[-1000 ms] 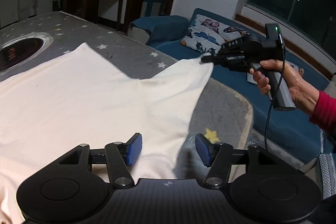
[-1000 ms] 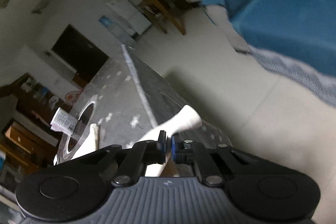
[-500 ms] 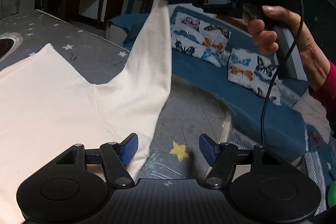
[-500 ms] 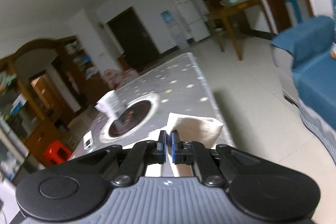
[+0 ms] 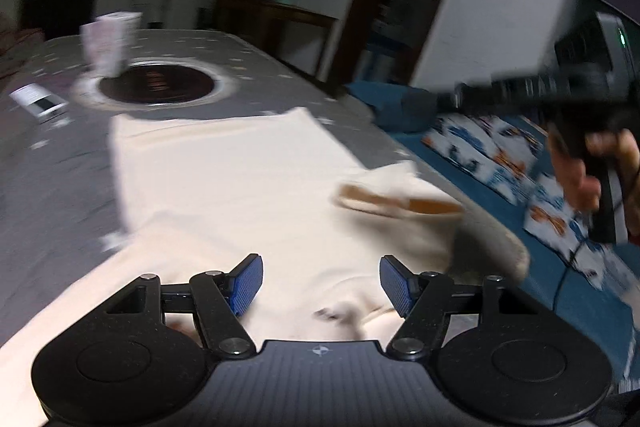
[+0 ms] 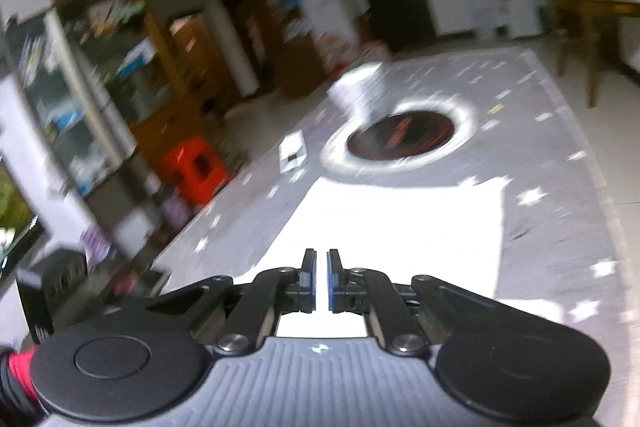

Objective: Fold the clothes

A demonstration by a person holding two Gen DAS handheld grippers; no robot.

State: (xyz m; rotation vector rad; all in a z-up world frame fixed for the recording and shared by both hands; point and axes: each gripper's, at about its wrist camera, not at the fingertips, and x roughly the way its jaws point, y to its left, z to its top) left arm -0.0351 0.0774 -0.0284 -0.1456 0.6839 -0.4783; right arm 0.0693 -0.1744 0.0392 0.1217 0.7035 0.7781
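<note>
- Left wrist view: my left fingers (image 5: 321,285) stand well apart, blue pads (image 5: 247,281) facing each other, nothing pinched between them. They hang just over the near part of the cream T-shirt (image 5: 224,183).
- The T-shirt lies spread on the grey star-patterned table (image 5: 52,195), reaching from the near edge toward the dark round cooktop (image 5: 154,87) set into the table's middle. Its sleeve (image 5: 400,199) is flopped back over the body by the table's right edge, blurred.
- A white paper cup (image 5: 109,41) stands at the cooktop's far left rim; a small white card (image 5: 38,103) lies toward the left edge.
- My right gripper (image 5: 452,98) shows blurred above the table's right edge, held by my right hand (image 5: 580,167); its tips are too smeared here to read. A blue sofa with butterfly cushions (image 5: 500,151) stands past that edge.
- Right wrist view: my right fingers (image 6: 321,277) are drawn together to a thin slit; I see no cloth in them. The T-shirt (image 6: 400,227) glares white on the table (image 6: 560,211) below them, before the cooktop (image 6: 400,137).
- An orange stool (image 6: 196,169) stands on the floor off the table's left edge.
</note>
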